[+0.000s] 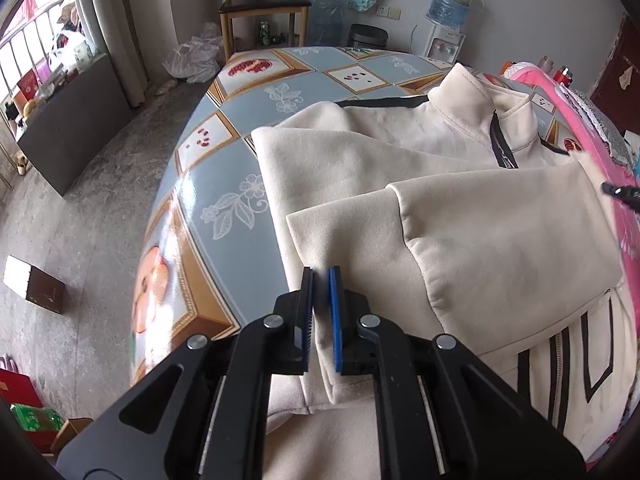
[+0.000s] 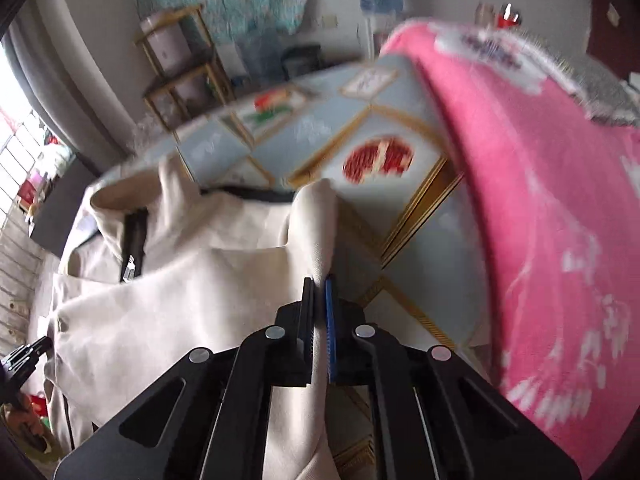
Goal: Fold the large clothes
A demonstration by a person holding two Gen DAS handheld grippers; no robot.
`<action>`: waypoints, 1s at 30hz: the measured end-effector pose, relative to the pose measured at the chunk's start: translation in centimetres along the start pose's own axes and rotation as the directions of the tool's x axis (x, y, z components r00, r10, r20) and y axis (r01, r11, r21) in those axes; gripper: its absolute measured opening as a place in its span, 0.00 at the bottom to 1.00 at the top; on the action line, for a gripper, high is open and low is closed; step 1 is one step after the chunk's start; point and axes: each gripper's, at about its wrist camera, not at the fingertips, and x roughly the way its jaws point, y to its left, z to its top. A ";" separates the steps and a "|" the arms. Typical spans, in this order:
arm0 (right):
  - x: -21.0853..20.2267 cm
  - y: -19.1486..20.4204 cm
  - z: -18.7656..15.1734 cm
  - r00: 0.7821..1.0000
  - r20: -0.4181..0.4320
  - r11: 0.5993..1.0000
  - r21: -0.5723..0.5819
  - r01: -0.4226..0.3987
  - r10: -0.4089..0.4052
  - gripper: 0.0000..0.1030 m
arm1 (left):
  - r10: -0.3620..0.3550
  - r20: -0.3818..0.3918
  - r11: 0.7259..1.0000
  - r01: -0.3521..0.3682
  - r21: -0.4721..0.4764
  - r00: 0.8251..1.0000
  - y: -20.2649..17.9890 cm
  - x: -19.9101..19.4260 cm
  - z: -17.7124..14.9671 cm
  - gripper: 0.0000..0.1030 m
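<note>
A cream zip-up jacket point(image 1: 400, 168) with black trim lies on the patterned table point(image 1: 224, 184), collar at the far side, both sleeves folded across its front. My left gripper point(image 1: 321, 276) is shut on the jacket's left side fold near the hem. In the right wrist view, which is blurred, my right gripper point(image 2: 319, 284) is shut on the jacket's point(image 2: 168, 300) right edge, lifting a ridge of cloth off the table point(image 2: 416, 248). The right gripper's tip shows at the right edge of the left wrist view point(image 1: 620, 192).
A pink floral blanket point(image 2: 540, 200) lies on the table to the right of the jacket. Beyond the table stand a wooden chair point(image 1: 264, 12), a water dispenser point(image 1: 448, 12) and a bin point(image 1: 368, 36). A box point(image 1: 34, 284) sits on the floor at left.
</note>
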 end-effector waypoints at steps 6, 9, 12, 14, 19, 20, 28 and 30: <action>2.5 -1.7 -1.3 0.999 -0.013 0.997 0.064 0.033 -0.032 0.05 | 0.038 0.000 0.999 -0.038 0.033 0.999 0.1 0.2 -0.1 0.05; 3.5 -2.5 -1.6 0.999 -0.038 0.994 0.101 0.030 -0.026 0.05 | 0.029 0.005 0.999 -0.029 0.032 1.000 0.2 0.1 -0.1 0.06; 1.1 -2.7 -1.1 0.998 0.018 0.990 0.125 0.062 -0.065 0.19 | 0.018 0.031 1.000 -0.017 -0.005 0.999 1.4 -0.9 -0.2 0.08; -1.1 -2.1 -1.3 0.991 0.081 0.990 0.100 0.096 -0.104 0.30 | 0.026 0.088 0.999 -0.024 -0.025 0.996 2.4 -2.4 -0.2 0.08; -3.7 3.7 -2.2 0.995 0.081 0.992 -0.123 -0.040 0.050 0.40 | -0.041 0.156 0.999 0.041 0.001 0.987 1.9 -4.4 0.4 0.09; -3.1 5.4 -2.8 0.995 0.041 0.981 -0.175 -0.083 0.092 0.40 | -0.060 0.139 0.998 0.058 0.016 0.989 1.2 -4.0 0.6 0.09; 2.7 10.5 -7.7 0.993 -0.106 0.933 -0.361 0.005 -0.046 0.42 | -0.098 -0.011 0.992 0.098 0.073 0.995 -2.5 0.9 -0.2 0.18; 1.1 10.7 -8.0 0.995 -0.093 0.934 -0.357 0.006 -0.041 0.42 | -0.099 0.014 0.994 0.098 0.057 0.995 -2.0 -0.5 -0.1 0.18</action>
